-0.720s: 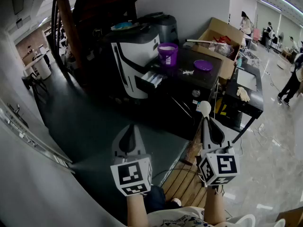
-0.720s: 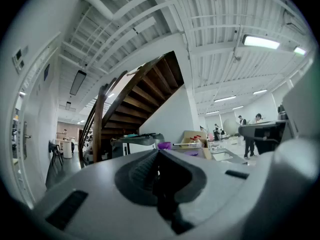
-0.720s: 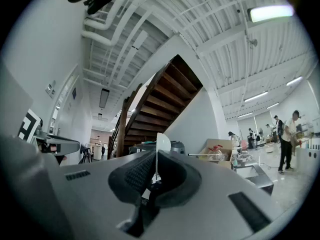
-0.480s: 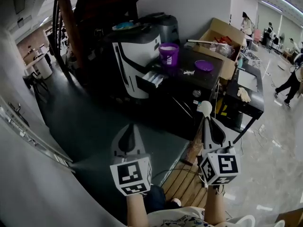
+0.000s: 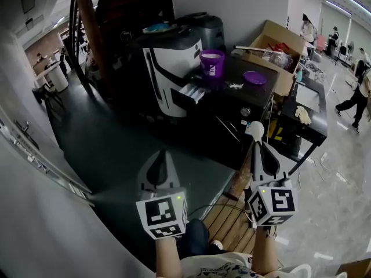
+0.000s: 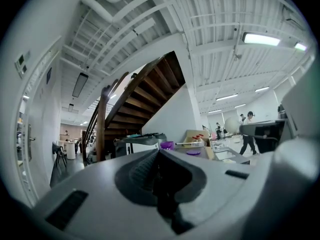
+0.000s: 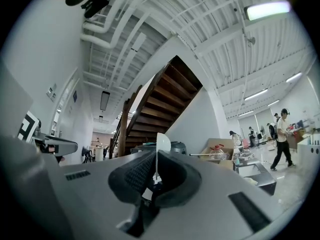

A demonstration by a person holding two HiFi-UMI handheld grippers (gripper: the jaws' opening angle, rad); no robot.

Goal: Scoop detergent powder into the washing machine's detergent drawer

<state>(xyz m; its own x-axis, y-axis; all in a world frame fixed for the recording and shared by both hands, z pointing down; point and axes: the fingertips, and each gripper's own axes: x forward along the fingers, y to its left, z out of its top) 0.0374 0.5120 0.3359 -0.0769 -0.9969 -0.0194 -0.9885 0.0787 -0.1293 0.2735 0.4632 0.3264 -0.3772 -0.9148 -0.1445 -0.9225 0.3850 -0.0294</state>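
In the head view a white and black washing machine stands on a dark bench, its detergent drawer pulled out. To the drawer's right stand a purple tub of white powder and a purple lid. My right gripper is shut on a white spoon, well short of the bench; the right gripper view shows the spoon edge-on between the jaws. My left gripper is shut and holds nothing, with the tub far ahead of it.
An open cardboard box of clutter sits behind the lid. A low black table with a glove is at the right. A dark staircase rises behind the machine. People walk at the far right. Wooden slats lie underfoot.
The head view has shifted a little, so the machine and tub sit slightly to the right. Both grippers keep nearly the same pose, and the spoon stays in the right one.
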